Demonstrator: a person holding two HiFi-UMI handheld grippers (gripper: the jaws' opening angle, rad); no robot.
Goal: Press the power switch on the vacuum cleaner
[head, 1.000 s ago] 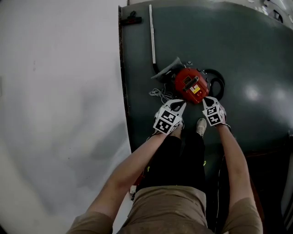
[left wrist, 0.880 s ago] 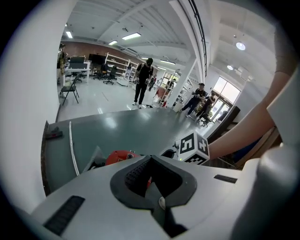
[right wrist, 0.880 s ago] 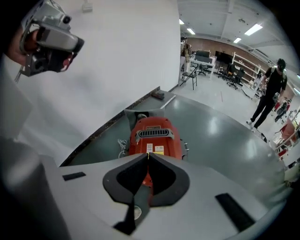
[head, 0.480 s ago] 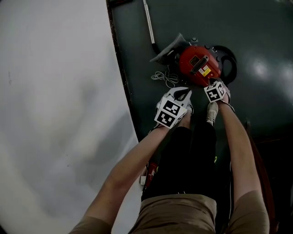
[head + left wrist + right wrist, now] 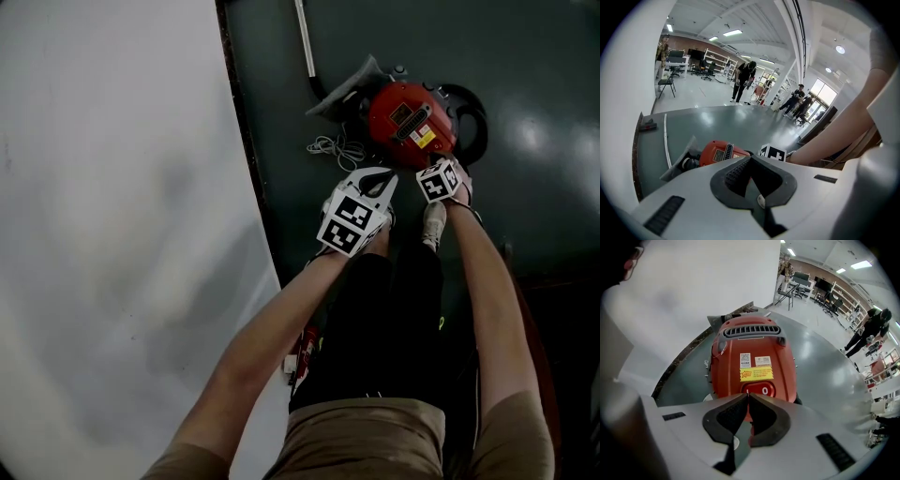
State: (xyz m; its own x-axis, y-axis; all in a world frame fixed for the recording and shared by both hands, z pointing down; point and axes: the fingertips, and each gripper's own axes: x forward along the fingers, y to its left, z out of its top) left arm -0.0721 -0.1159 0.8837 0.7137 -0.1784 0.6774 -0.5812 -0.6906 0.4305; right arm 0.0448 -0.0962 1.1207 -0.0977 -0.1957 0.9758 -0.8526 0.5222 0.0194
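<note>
Right gripper [image 5: 437,169] has edged up to the near end of the vacuum cleaner [image 5: 408,117] since a second ago; the left gripper [image 5: 389,176] came forward with it.

We see the right jaws pressed together with nothing between them. In the right gripper view their tips [image 5: 747,393] sit at the near edge of the power switch [image 5: 759,390]. We can't tell whether they touch it.

The switch is a red rocker on the near end of the vacuum's red top, just below a yellow sticker [image 5: 756,374].

The left jaws are also pressed together and hold nothing. That gripper sits just left of the vacuum's near end, off the body.

A loose cord [image 5: 336,148] lies left of the vacuum. A grey nozzle [image 5: 352,84] is at its far-left end, with a metal tube [image 5: 305,42] running away from there. A black hose [image 5: 473,112] loops round its right side. A shoe [image 5: 433,223] is on the near side, under the right gripper.
</note>
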